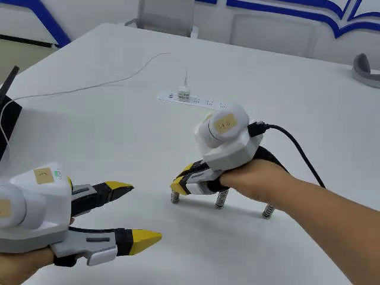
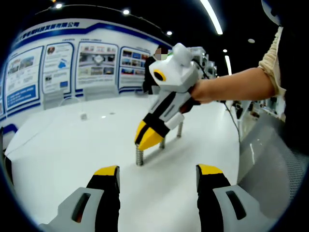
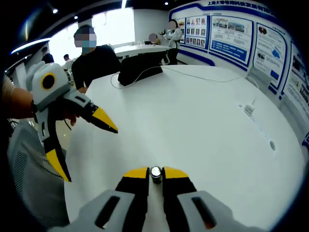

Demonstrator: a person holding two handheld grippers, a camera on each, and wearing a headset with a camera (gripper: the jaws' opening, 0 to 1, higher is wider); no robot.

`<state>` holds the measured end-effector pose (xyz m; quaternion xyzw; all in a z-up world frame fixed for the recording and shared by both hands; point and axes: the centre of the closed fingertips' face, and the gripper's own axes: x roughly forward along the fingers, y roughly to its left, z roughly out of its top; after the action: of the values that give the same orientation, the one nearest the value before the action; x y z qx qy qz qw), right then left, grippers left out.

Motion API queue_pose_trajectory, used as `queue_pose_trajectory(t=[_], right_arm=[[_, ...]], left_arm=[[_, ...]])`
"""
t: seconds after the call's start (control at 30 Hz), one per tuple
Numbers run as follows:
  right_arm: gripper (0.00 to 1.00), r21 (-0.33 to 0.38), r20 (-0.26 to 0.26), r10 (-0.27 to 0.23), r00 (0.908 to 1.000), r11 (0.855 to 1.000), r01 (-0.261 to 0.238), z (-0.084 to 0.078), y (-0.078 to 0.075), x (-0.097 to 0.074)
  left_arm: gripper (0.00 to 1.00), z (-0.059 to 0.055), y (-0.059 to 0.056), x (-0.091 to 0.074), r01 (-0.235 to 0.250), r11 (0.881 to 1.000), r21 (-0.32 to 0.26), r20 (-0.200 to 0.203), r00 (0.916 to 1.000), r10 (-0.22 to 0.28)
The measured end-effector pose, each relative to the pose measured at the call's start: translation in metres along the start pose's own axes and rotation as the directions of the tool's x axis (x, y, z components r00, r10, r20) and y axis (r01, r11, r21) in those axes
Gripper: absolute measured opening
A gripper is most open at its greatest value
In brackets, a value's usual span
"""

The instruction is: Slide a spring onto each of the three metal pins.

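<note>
- Three pins (image 1: 221,199) stand in a row on the white surface (image 1: 119,136), centre of the head view, each with a spring (image 1: 268,211) coiled round it.
- The right gripper (image 1: 178,185) has its jaws closed on the top of the leftmost pin (image 3: 155,173).
- The left gripper (image 1: 139,214) is at lower left, jaws wide apart and holding nothing, away from the pins.
- A power strip (image 1: 190,100) lies at upper centre.

Left gripper (image 1: 145,212) jaws wide apart, right gripper (image 1: 176,186) jaws pinched together, tilted down
</note>
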<state>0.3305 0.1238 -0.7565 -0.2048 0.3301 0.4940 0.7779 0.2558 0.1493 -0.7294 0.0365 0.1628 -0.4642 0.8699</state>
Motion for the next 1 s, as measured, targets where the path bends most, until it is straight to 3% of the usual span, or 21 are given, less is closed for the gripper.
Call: queue_pose_trajectory(t=[1.0], right_arm=[[0.15, -0.008, 0.006, 0.001, 1.0, 1.0, -0.001, -0.004, 0.0004, 0.0045]], left_arm=[[0.65, -0.0034, 0.0007, 0.0037, 0.004, 1.0, -0.008, -0.007, 1.0, -0.004]])
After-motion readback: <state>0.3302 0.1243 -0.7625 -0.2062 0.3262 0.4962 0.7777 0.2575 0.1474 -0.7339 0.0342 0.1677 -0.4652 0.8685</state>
